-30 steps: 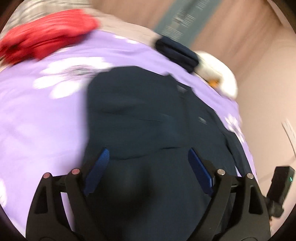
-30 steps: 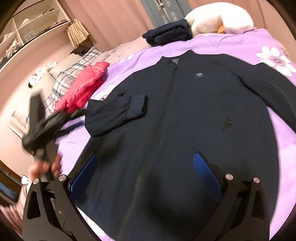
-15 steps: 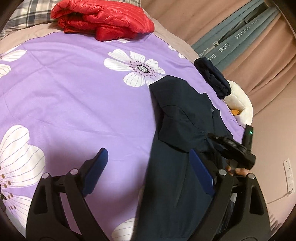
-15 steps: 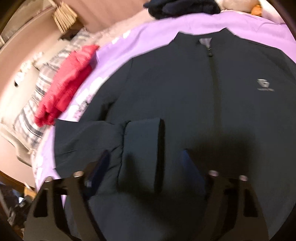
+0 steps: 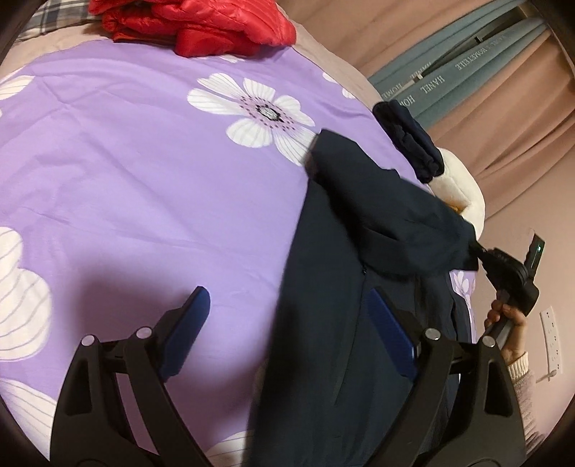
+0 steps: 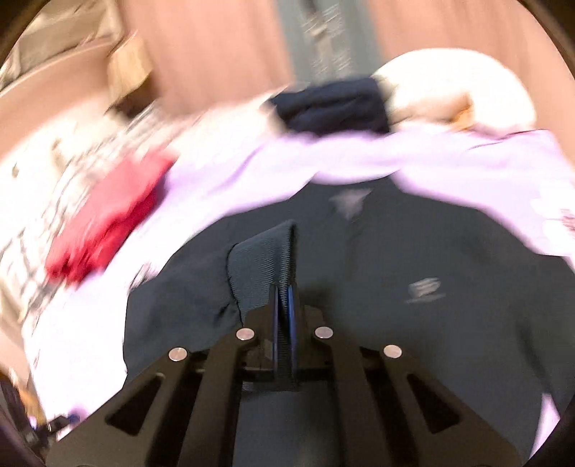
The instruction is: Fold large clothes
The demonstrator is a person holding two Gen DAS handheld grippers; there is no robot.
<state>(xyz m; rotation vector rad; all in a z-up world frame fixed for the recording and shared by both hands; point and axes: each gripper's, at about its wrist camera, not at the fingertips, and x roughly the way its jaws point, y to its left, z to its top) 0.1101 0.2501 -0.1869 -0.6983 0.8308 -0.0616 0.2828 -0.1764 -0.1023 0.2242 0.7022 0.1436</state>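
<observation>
Garment: a dark navy jacket (image 5: 345,287) lies face up on the purple flowered bedspread (image 5: 125,172), zip and chest logo uppermost, so its sleeves can be brought across the body; in the left wrist view it fills the right half of the bed.
Right gripper: the right gripper (image 6: 284,298) has its pads pressed together on the ribbed cuff (image 6: 264,262) of one sleeve; a pinch at the cuff gives control of the whole sleeve length from one point.
Sleeve: in the left wrist view the sleeve (image 5: 406,230) rises off the jacket body as a taut band toward the right gripper at the far right, lifted clear, probably so it can be laid over the chest without dragging the panel beneath.
Left gripper: the left gripper (image 5: 287,323) has its jaws wide apart and holds nothing; its left pad hangs over bare bedspread and its right pad over the jacket's near left edge, a likely position for pinning or taking that edge.
Step in hand: sleeve fold, early in the task; hem and body are not yet folded.
Surroundings: a red puffer jacket (image 5: 201,25) at far left, a folded dark garment (image 5: 409,140) and a white cushion (image 5: 460,190) at far right, apparently set aside from the working area.
</observation>
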